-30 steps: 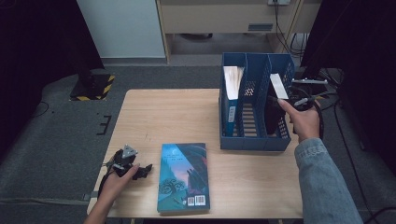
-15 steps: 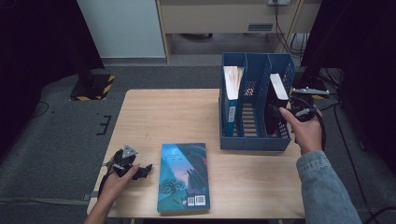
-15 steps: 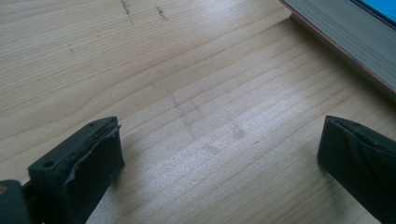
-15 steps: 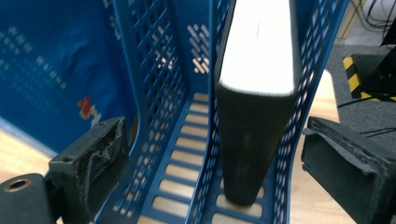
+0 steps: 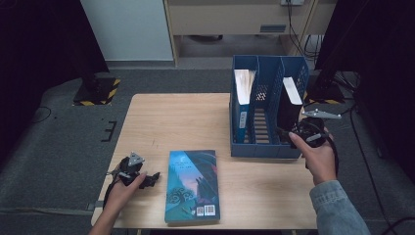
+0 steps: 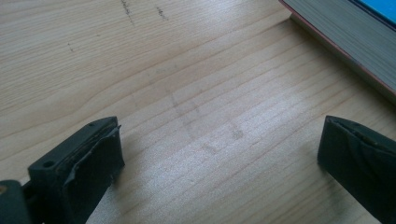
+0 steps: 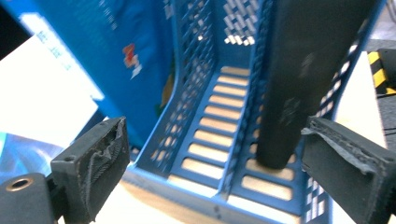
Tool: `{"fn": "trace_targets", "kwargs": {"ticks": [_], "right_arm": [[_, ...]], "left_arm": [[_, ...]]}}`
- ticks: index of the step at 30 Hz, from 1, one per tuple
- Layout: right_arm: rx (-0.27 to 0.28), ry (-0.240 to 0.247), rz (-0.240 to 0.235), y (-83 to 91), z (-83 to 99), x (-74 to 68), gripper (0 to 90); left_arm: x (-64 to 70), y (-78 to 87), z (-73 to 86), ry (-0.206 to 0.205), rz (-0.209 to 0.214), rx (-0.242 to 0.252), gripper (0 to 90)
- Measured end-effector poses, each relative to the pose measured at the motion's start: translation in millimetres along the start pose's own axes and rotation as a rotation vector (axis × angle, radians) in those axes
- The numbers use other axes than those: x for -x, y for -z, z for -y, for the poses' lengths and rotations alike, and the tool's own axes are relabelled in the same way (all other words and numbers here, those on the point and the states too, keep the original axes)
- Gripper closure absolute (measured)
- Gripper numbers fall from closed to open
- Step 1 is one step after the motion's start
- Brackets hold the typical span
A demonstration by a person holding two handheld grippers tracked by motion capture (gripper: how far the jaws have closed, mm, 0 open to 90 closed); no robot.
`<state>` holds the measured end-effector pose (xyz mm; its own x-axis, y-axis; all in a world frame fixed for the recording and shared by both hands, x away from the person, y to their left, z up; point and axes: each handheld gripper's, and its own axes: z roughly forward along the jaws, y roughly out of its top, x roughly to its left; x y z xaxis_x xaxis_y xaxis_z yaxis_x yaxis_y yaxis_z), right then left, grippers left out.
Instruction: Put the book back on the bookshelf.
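The right tool (image 5: pixel 288 133) had drawn back over the last second. Earlier it sat up against the black book (image 5: pixel 288 100) in the right-hand slot of the blue file rack (image 5: pixel 264 149); now it hung just in front of the rack's near wall, nearer the person. In the right gripper view its jaws stood spread wide with nothing between them, and the black book's spine (image 7: pixel 308 74) rose upright beyond them, inside the slot. That reads as a book just filed and let go, so this part of the work looked finished.

A blue book (image 5: pixel 241 105) with a white edge stood in the left slot, and the middle slot held nothing.

The left tool (image 5: pixel 152 177) had not moved. It rested low on the table (image 5: pixel 176 122) near the front left corner, its jaws spread and empty over bare wood in the left gripper view. Just beside it lay the teal paperback (image 5: pixel 192 185), flat and face up, its page edge (image 6: pixel 345 42) showing at the top right of that view. It was probably the next book to go in, most likely into the middle slot.

The table was pale wood with faint scuffs and pencil-like marks. Around it lay dark grey floor, a yellow-and-black striped base (image 5: pixel 98 93) at the left, a white panel and a beige cabinet behind, and cables trailing at the right.
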<state>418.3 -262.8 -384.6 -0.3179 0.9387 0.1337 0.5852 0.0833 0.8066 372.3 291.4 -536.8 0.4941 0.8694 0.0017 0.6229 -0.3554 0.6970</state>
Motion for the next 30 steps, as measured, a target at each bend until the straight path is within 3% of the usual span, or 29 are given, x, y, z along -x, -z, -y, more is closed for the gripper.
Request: {"fn": "trace_targets", "kwargs": {"ticks": [7,11,16,30], "right_arm": [[-0.017,0.032,-0.035,-1.3,15.9,-22.3,10.1],[-0.01,0.049,-0.074,-1.8,25.5,-41.7,11.0],[-0.008,0.118,-0.123,-2.7,37.5,-70.2,11.3],[-0.057,0.188,-0.251,-25.0,57.0,-127.7,14.1]], "left_arm": [[0.3,-0.1,-0.2,0.001,-0.001,0.0,0.0],[0.1,-0.1,-0.3,-0.002,-0.001,-0.002,0.0],[0.8,0.1,0.0,-0.005,0.003,0.0,0.0],[0.9,-0.1,0.0,-0.004,0.005,0.001,0.0]]}}
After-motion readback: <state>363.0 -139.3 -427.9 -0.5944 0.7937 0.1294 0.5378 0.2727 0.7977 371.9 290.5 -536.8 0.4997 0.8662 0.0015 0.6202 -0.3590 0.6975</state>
